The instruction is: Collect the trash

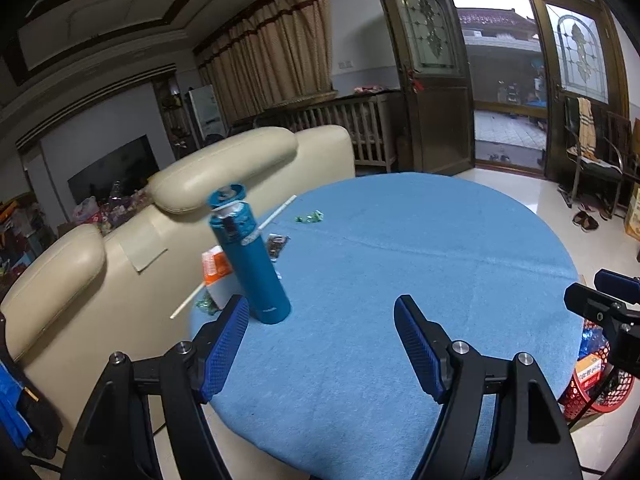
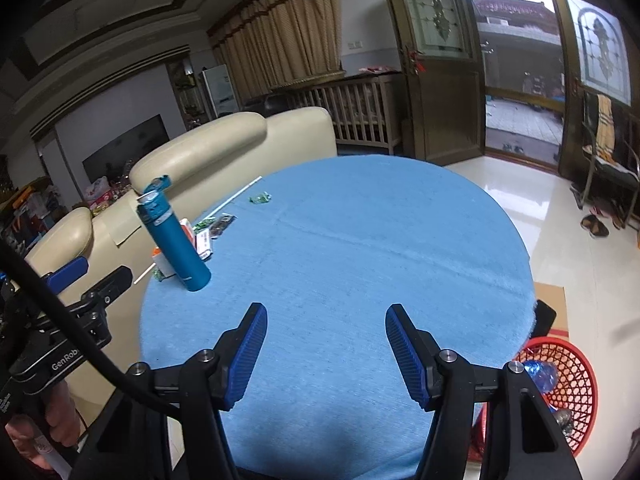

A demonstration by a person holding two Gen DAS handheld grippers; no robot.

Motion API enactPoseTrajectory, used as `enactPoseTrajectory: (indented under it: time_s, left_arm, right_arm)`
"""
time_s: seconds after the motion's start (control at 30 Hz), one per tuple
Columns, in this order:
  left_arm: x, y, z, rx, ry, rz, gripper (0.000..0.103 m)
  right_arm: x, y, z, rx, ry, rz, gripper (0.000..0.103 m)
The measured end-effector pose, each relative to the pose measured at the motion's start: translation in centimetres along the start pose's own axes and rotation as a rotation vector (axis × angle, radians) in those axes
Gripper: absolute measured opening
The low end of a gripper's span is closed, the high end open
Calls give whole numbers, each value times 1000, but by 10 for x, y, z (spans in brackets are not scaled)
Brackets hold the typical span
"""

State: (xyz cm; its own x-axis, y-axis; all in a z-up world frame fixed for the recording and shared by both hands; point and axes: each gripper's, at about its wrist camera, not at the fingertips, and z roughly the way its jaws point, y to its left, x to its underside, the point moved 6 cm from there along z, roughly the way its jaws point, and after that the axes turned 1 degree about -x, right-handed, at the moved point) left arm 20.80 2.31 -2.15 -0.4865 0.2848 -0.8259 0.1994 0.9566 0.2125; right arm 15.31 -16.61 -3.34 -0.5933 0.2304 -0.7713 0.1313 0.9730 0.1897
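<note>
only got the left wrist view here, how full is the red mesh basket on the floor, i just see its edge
Observer: The right wrist view looks into the red plastic mesh basket: a crumpled blue plastic bottle lies inside, mesh floor showing around it.
Operator: right claw carrying anything
Observer: No, the right claw is open and empty over the blue tablecloth.
Operator: anything behind the teal flask
Observer: Beside the teal metal flask, the red and white carton has a dark wrapper just beyond it.

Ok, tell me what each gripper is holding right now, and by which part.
Nothing. The left gripper and right gripper are both open and empty above the table.
</note>
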Motion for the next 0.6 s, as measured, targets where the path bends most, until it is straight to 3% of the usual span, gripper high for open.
enactPoseTrajectory:
  time_s: [0.6]
  left_arm:
    - [11, 23, -12, -23, 0, -27, 76]
  right_arm:
    - [8, 23, 2, -12, -9, -6, 65]
